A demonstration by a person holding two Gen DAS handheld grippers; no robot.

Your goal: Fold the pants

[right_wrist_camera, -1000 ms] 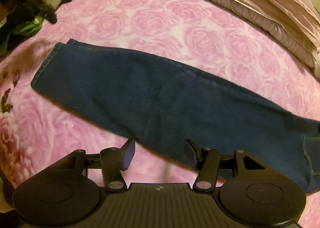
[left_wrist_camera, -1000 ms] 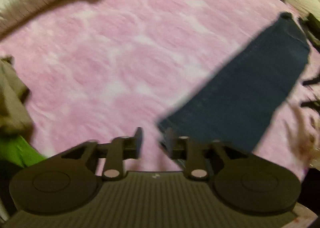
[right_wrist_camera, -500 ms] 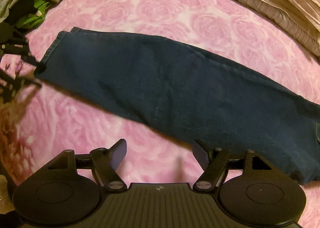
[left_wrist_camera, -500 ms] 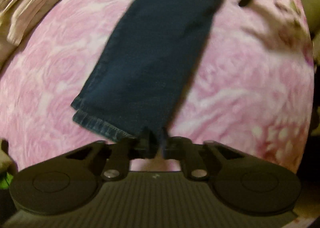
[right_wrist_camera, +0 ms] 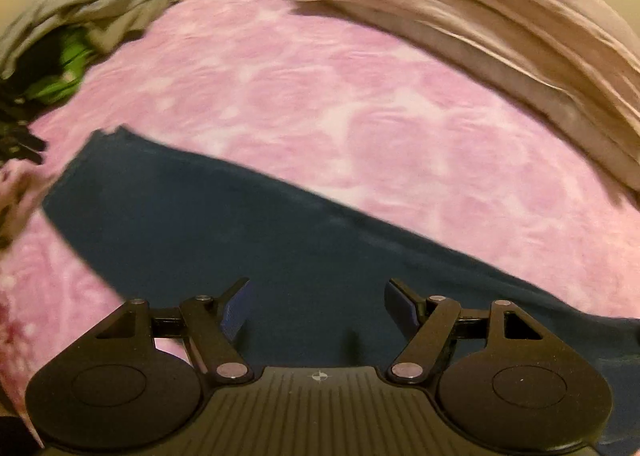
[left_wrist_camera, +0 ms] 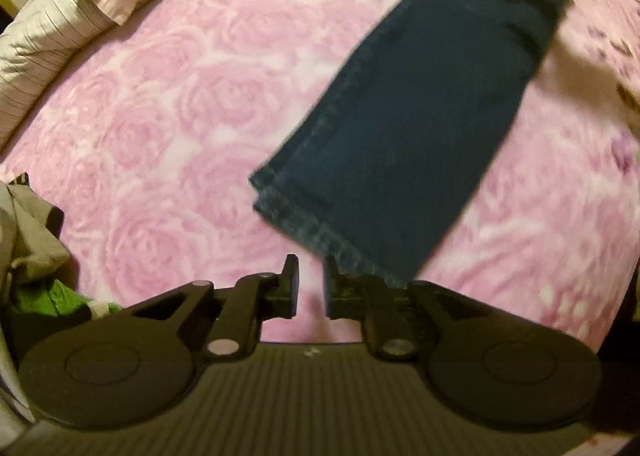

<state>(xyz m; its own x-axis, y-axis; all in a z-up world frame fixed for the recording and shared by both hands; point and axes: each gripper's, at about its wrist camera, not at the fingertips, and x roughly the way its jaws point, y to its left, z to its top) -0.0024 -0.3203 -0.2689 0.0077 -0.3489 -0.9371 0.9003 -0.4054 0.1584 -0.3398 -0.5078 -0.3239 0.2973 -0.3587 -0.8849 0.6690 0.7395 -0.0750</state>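
Our left tool [left_wrist_camera: 312, 284] pointed down at the bed [left_wrist_camera: 180, 115]. Its two fingers had just been opening, and they stood a little way apart. Only the pink rose cover showed in the gap, so they gripped nothing. The hem end of the pants [left_wrist_camera: 420, 127] lay just beside the finger on the right side.

Our right tool [right_wrist_camera: 316, 308] had its fingers wide apart, and they had just been opening too. It hung over the middle of the pants [right_wrist_camera: 240, 223], and the fingers pressed on nothing.

The dark blue pants lay flat and long on the pink cover, folded leg on leg. They ran along the near side of the bed, well apart from the pillows [right_wrist_camera: 500, 35] at the far edge. A heap of grey and green clothes [right_wrist_camera: 80, 15] sat at the far left corner of the bed. Both pictures were a bit blurry.
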